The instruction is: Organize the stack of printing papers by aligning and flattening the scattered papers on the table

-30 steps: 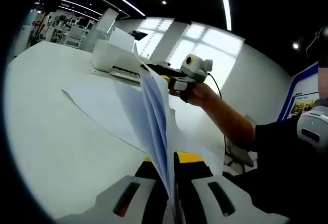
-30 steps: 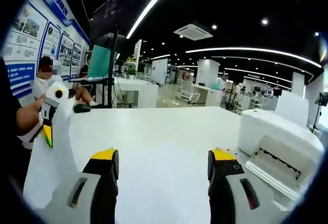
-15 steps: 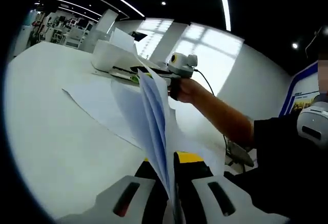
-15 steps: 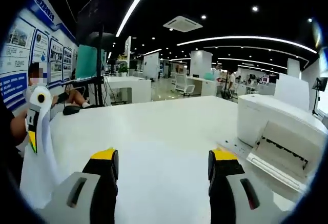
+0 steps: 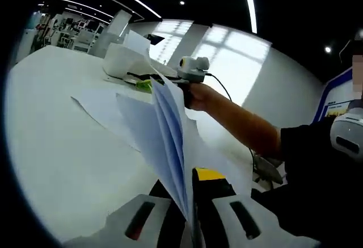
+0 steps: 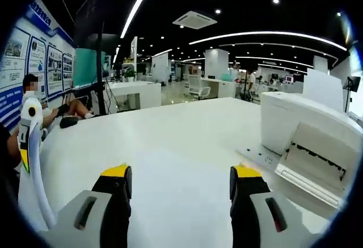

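- left gripper (image 5: 190, 202) has its jaws clamped on the stack of papers (image 5: 164, 140), sheets standing on edge above the white table (image 5: 62, 146)
- right gripper (image 6: 178, 194) hangs over the table with jaws wide apart, nothing between them (printer (image 6: 309, 140) just to its right)
- loose sheet (image 5: 105, 109) lies flat on the table beyond the stack

Open-plan office, dark ceiling crossed by long curved light strips (image 6: 266, 33) and spot lamps. Ceiling air vent (image 6: 194, 20). Blue poster wall (image 6: 28, 55). Bright windows (image 5: 227, 55). White desks and chairs (image 6: 195, 86) farther back. White pillar (image 6: 215, 66).
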Demonstrator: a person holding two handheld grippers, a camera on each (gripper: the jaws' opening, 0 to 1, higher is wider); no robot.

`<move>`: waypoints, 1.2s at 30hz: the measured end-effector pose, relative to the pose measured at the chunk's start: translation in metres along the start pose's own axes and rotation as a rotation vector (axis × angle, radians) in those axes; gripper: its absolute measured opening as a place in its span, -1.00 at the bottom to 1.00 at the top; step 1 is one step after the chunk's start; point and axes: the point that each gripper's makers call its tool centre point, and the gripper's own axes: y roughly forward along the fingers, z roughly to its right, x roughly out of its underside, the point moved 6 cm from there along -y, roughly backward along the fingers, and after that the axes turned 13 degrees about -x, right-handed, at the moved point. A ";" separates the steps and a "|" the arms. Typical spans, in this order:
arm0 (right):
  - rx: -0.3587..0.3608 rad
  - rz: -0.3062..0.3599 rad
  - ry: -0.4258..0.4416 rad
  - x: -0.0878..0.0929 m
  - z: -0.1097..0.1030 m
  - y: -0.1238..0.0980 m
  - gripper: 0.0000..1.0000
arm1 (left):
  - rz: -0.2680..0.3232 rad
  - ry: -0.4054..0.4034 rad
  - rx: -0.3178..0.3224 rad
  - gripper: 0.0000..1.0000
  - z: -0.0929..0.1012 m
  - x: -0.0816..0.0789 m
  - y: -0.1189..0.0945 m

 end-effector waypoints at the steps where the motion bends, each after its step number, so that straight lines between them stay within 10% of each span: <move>1: 0.000 -0.002 0.003 0.001 0.000 0.002 0.33 | 0.000 0.001 -0.002 -0.85 0.000 0.000 0.000; 36: 0.044 -0.114 0.091 0.041 0.013 0.039 0.34 | 0.001 0.017 -0.021 -0.85 -0.010 -0.004 -0.010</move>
